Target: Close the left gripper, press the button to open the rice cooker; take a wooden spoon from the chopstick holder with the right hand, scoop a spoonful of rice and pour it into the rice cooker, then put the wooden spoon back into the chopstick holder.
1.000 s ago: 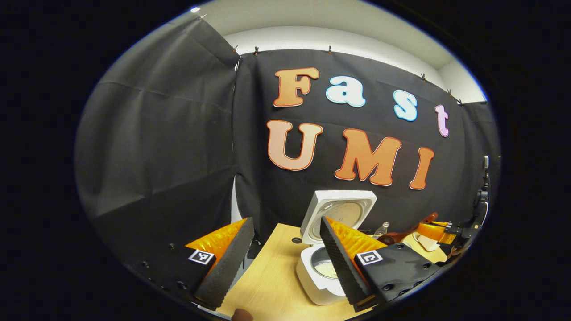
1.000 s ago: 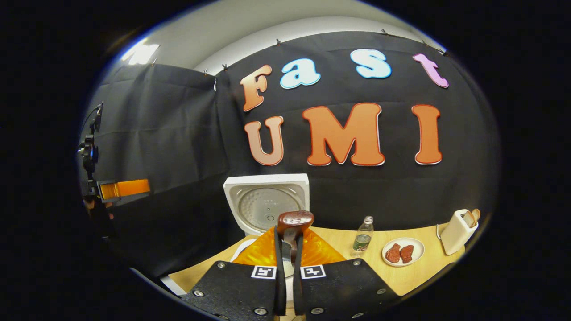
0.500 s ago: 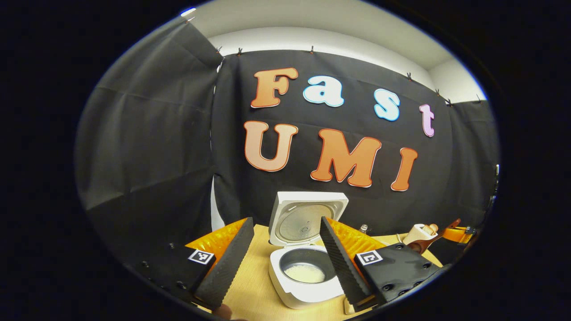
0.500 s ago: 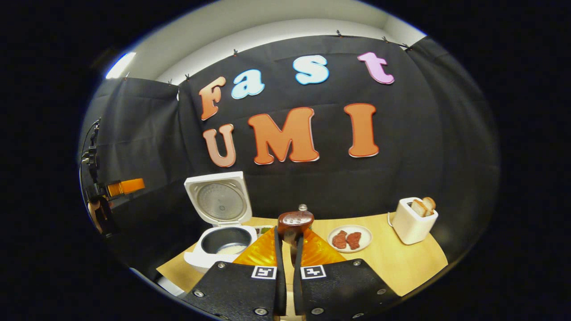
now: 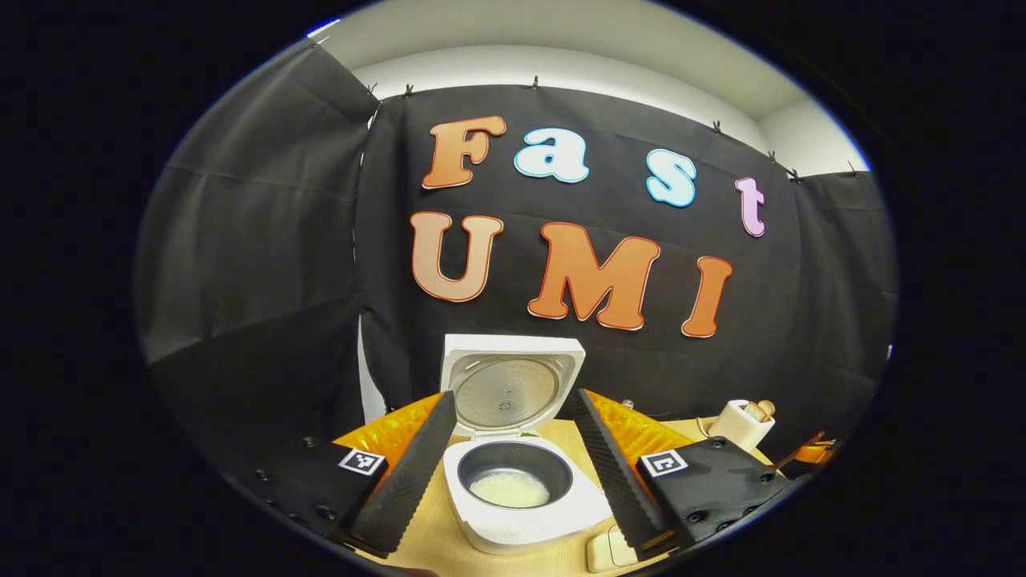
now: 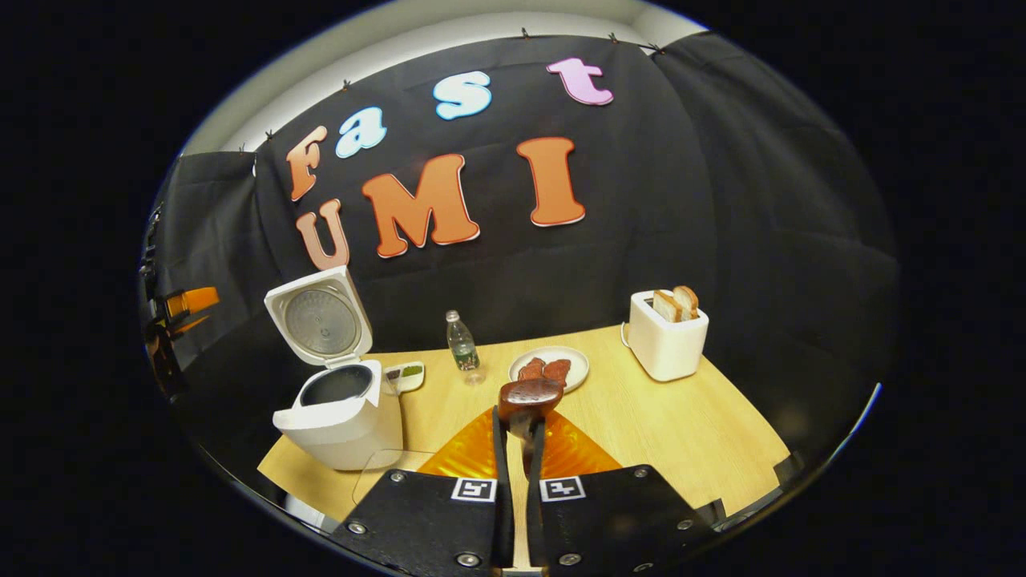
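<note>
The white rice cooker point(image 5: 521, 521) stands open on the wooden table point(image 6: 641, 425), lid point(image 5: 513, 393) upright, with white rice at the bottom of its dark pot point(image 5: 509, 485). My left gripper point(image 5: 513, 398) is open, its two fingers framing the cooker from a little way off, holding nothing. In the right gripper view the cooker point(image 6: 341, 413) sits at the table's left end. My right gripper point(image 6: 513, 421) is shut on the stem of a dark wooden spoon point(image 6: 529, 397), whose bowl sticks up past the fingertips, over the middle of the table.
A white toaster point(image 6: 665, 340) with bread stands at the back right. A plate of meat point(image 6: 549, 369), a small water bottle point(image 6: 461, 343) and a little dish point(image 6: 405, 375) sit behind the spoon. The left gripper point(image 6: 180, 304) hangs at the far left.
The right gripper has carried the spoon right, away from the cooker, and now looks down on more of the table. The left gripper has swung until the cooker sits between its open fingers.
</note>
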{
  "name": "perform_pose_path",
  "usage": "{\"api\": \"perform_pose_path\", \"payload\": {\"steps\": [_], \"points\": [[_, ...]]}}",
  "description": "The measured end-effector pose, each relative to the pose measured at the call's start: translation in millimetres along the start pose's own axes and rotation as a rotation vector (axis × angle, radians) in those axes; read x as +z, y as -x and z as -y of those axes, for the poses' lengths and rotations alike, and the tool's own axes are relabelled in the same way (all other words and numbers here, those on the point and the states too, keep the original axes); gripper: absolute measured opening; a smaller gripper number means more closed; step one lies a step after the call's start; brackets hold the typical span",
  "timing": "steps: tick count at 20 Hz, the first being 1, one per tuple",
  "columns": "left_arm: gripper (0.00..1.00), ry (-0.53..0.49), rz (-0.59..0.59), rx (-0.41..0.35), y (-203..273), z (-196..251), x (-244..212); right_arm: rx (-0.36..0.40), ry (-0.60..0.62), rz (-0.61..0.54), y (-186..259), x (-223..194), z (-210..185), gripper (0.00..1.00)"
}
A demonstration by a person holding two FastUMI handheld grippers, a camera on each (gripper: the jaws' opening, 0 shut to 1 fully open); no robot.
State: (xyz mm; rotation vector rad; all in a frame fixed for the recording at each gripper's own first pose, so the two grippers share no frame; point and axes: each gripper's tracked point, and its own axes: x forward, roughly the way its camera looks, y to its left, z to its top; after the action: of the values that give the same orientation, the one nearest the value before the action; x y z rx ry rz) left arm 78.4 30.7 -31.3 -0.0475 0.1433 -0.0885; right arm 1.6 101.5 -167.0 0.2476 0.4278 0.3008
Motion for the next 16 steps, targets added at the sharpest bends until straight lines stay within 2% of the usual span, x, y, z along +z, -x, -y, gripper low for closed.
{"api": "perform_pose_path", "payload": {"steps": [5,11,16], "points": [[1.00,-0.009,-0.004,0.025,8.9,9.4,-2.9,0.001,-0.041,-0.098,-23.2,-50.6,20.0,0.06],[1.00,-0.039,-0.012,0.068,16.9,9.9,-4.1,0.038,-0.112,-0.176,-42.3,-89.8,30.0,0.06],[1.00,-0.058,-0.006,0.084,21.9,11.3,-0.3,0.037,-0.219,-0.173,-44.2,-93.1,46.5,0.07]]}}
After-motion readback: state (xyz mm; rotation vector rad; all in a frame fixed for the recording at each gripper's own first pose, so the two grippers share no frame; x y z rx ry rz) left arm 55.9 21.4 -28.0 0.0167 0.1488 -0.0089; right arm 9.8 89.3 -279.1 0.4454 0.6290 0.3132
